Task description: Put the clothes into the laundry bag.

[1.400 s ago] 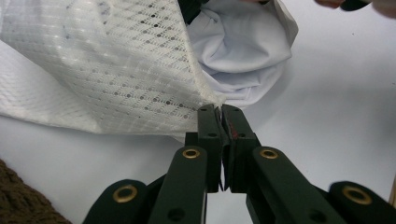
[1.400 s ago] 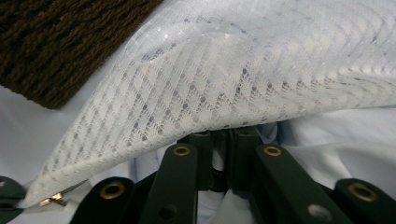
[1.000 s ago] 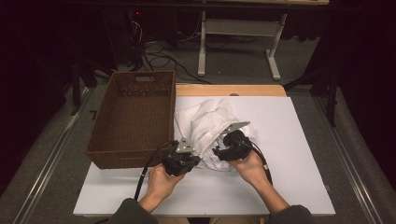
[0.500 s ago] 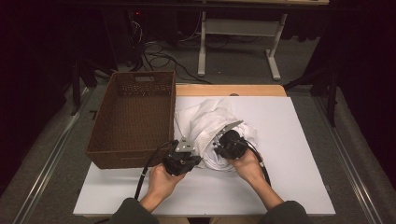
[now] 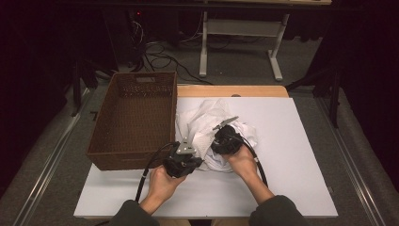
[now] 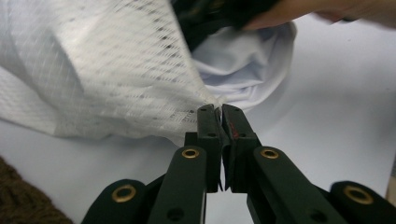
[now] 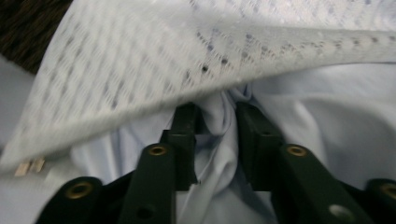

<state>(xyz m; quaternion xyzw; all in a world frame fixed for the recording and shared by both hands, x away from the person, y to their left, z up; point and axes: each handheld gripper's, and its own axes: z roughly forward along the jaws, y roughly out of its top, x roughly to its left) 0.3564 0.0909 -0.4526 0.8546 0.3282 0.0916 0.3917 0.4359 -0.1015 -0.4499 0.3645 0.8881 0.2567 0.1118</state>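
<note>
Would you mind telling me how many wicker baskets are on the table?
1. The brown wicker basket stands at the table's left side, its right wall against the crumpled white cloth. No other basket is in view; the dark surroundings could hide more.

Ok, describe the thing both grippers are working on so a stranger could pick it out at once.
On the white table, just right of the brown wicker basket, lies a crumpled white cloth. The left gripper is shut on its mesh-patterned edge, and a smooth fold sits between the jaws of the right gripper. It is the one soft, rumpled thing there, part perforated mesh, part plain fabric.
</note>
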